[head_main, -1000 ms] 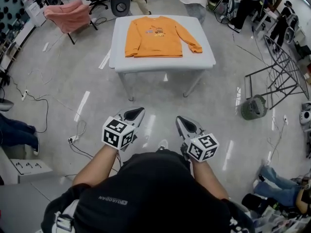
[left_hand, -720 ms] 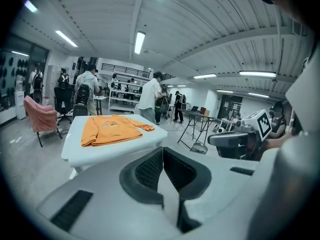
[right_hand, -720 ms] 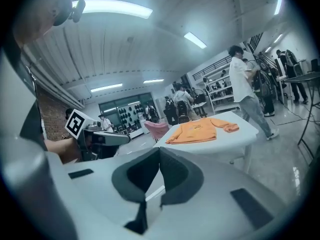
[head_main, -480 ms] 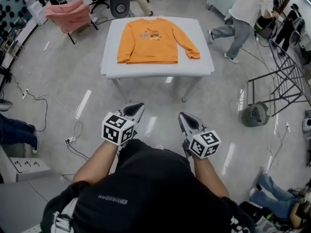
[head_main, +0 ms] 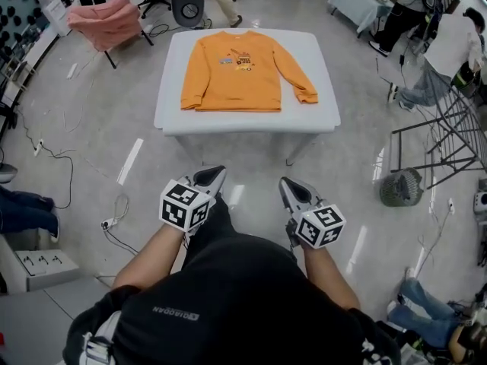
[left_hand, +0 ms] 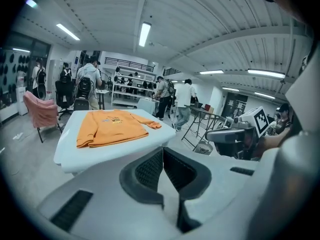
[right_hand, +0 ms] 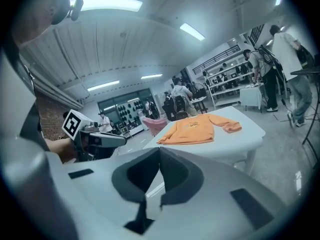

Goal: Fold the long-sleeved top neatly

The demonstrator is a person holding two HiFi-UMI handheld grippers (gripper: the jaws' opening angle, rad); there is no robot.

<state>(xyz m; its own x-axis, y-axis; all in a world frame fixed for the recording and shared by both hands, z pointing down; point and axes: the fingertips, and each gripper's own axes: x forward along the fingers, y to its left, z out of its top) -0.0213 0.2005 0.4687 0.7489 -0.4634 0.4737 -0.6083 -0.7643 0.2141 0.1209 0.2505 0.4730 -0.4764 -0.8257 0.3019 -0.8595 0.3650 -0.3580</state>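
An orange long-sleeved top [head_main: 240, 71] lies flat on a white table [head_main: 247, 119] ahead of me, chest print up, its left sleeve folded in along the body and its right sleeve stretched out to the right. The top [left_hand: 112, 127] and the top [right_hand: 196, 129] show in both gripper views too. My left gripper [head_main: 214, 174] and right gripper [head_main: 284, 183] hang side by side over the floor, well short of the table. Both are shut, jaws pressed together, with nothing between them.
A pink-draped chair [head_main: 108, 20] stands back left of the table. A folding rack [head_main: 449, 135] and a floor fan [head_main: 401, 186] stand at the right. Cables and a power strip [head_main: 114, 219] lie on the floor at left. People [head_main: 437, 59] move about at the back right.
The table and top have come nearer and larger in the head view as I walk toward them. Both grippers stay shut and keep their pose. A person at the back right has walked further right.
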